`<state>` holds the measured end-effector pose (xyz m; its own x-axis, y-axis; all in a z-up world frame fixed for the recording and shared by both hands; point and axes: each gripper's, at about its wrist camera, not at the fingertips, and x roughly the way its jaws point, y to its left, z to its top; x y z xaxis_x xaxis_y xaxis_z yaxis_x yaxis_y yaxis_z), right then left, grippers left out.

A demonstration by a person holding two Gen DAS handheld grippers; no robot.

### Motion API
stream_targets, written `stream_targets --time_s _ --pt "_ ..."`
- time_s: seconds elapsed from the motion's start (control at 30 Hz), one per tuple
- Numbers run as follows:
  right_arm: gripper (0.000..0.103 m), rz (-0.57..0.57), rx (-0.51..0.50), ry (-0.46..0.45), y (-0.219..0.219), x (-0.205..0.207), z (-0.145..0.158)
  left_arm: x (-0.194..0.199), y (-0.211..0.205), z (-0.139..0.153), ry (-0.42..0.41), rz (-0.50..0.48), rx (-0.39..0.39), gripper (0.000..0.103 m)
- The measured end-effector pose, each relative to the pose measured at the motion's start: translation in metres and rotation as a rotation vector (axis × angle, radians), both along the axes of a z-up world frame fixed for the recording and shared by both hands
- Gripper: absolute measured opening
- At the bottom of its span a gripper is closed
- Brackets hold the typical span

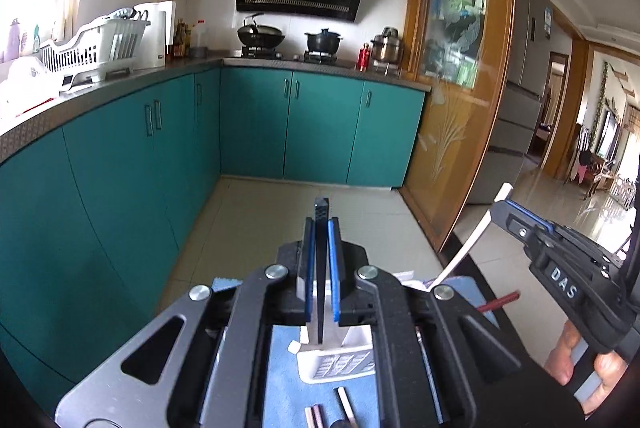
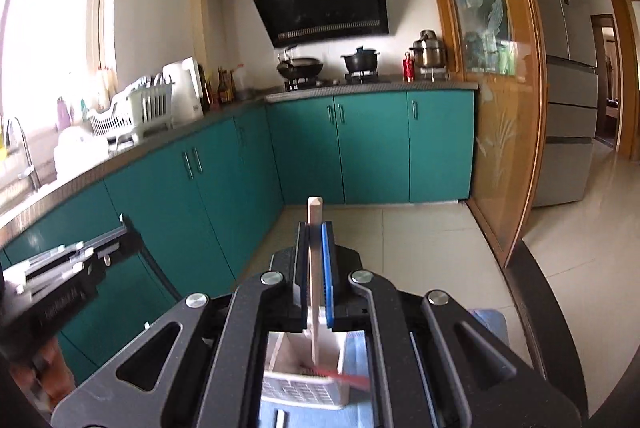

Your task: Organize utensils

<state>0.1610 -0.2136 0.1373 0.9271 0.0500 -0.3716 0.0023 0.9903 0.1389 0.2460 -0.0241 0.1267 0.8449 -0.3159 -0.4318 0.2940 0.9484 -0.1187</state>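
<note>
A: Black and slim, a dark tapered chopstick-like utensil stands nearly upright in the left gripper, pinched between the blue pads; the jaws are pressed almost together on it. Its lower tip hangs just over the white slotted plastic utensil holder, which sits on the blue cloth mat on the table.

B: So the step looks like lowering it into the holder?

A: That is my reading; keep the stick close to upright and bring the tip inside the rim before letting go; a release above the rim could send it bouncing onto the mat, where a few other sticks lie loose.

B: And to the right?

A: The right gripper clamps a pale wooden chopstick-like stick the same way, jaws shut on its shaft, tip pointing down into the holder's open top. A red-tipped utensil lies slanted at the holder's front edge; I would steer the wooden tip clear of it so it does not lever out.

B: Both at once?

A: Risky, I judge; the opening is narrow and the two grippers are close together; in the left view the right one also shows with a white curved handle running past it; I cannot tell how that relates to the wooden stick. One utensil at a time, each released only once its tip is well inside.
</note>
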Motion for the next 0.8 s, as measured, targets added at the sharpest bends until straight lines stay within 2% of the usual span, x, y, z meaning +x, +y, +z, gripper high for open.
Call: stream_targets --time_s 0.03,0.07,0.1,0.17,0.27,0.37,0.47,0.5,0.53,0.63,0.73,0.77,0.8 --pt "0.008 -0.004 -0.007 0.001 0.0 -0.003 -0.002 -0.001 0.0 -0.002 0.003 0.0 0.005 0.007" --pt "0.015 -0.007 -0.011 0.0 0.0 -0.006 -0.002 -0.003 0.001 -0.003 0.005 0.002 0.009 0.006" --pt "0.028 -0.011 -0.014 -0.006 0.0 -0.01 -0.002 -0.005 0.003 -0.004 0.003 0.008 0.008 0.007" --pt "0.041 -0.012 -0.015 -0.03 -0.002 -0.021 0.004 -0.012 0.006 -0.001 -0.014 0.013 0.006 0.011" --pt "0.041 -0.014 -0.031 -0.064 -0.005 -0.044 0.016 -0.027 0.009 0.007 -0.039 0.014 0.029 0.015" --pt "0.041 -0.01 -0.043 -0.116 -0.009 -0.086 0.026 -0.051 0.021 0.012 -0.052 0.014 0.033 0.019" --pt "0.041 0.019 -0.053 -0.127 -0.005 -0.135 0.018 -0.086 0.041 0.006 -0.058 0.029 0.039 0.031" --pt "0.041 0.031 -0.054 -0.115 -0.003 -0.149 0.009 -0.1 0.051 -0.005 -0.04 0.042 0.041 0.036" --pt "0.041 0.049 -0.052 -0.09 0.0 -0.159 -0.003 -0.107 0.059 -0.016 -0.013 0.05 0.039 0.038" --pt "0.041 0.115 -0.033 0.077 0.012 -0.16 -0.058 -0.116 0.078 -0.059 0.096 0.104 0.034 0.039" --pt "0.041 0.143 0.004 0.351 0.028 -0.122 -0.139 -0.109 0.087 -0.116 0.265 0.142 0.036 0.039" --pt "0.041 0.158 0.038 0.425 0.031 -0.109 -0.162 -0.106 0.087 -0.139 0.333 0.15 0.049 0.039" --pt "0.041 0.168 0.066 0.479 0.032 -0.1 -0.179 -0.105 0.086 -0.15 0.367 0.152 0.064 0.039"
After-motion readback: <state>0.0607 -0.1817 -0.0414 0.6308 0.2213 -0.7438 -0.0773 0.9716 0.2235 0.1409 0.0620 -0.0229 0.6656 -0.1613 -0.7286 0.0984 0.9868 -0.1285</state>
